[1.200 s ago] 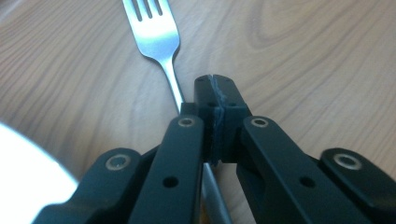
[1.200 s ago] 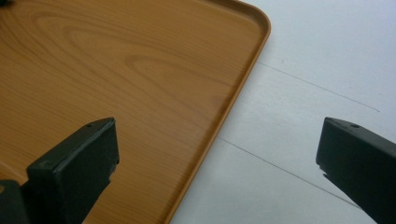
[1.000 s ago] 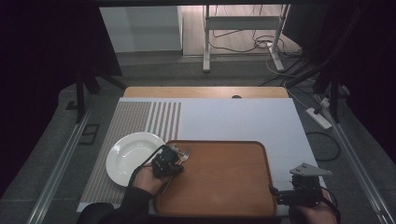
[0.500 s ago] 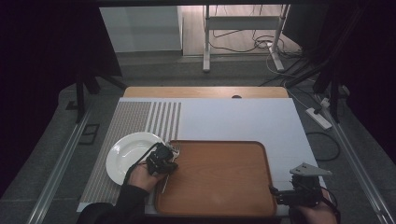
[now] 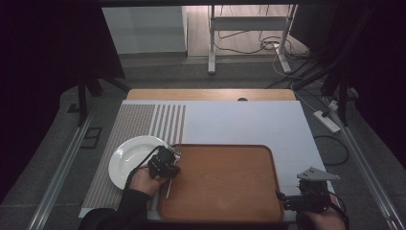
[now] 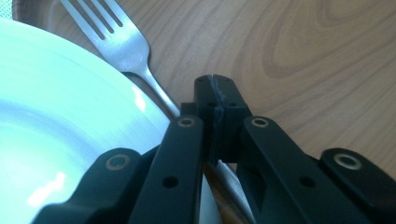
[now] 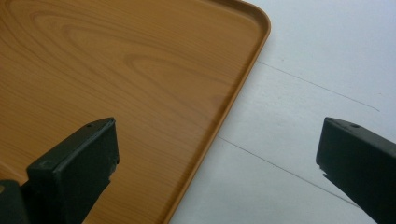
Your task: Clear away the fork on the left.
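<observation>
Left tool (image 5: 164, 163) sits at the near-left corner of the tray (image 5: 225, 201), beside the white plate (image 5: 129, 155). In the left gripper view its jaws are pressed together on the handle of a fork (image 6: 122, 44), pinching it partway down the shaft. The tines point away from the tool, and the handle end runs back under the jaws.

The fork lies along the plate's rim (image 6: 70, 116), just beside it, over the wooden tray floor. Whether the fork head rests on the tray or hangs just above it cannot be told. In the high view the handle end (image 5: 168, 189) shows as a thin pale line below the left hand, so the long axis runs roughly near-to-far along the tray's left edge.

Right tool (image 5: 306, 201) hovers at the tray's near-right corner, well apart from the fork. Its jaws are spread wide with nothing between them, looking down on the tray edge (image 7: 233, 107) and the white desk (image 7: 317, 60).

Judgement: the left hand is the nearer and already holds the fork. The coming move likely turns on the plate lying directly to the fork's left, either to clear its rim or to set the fork down alongside it.
</observation>
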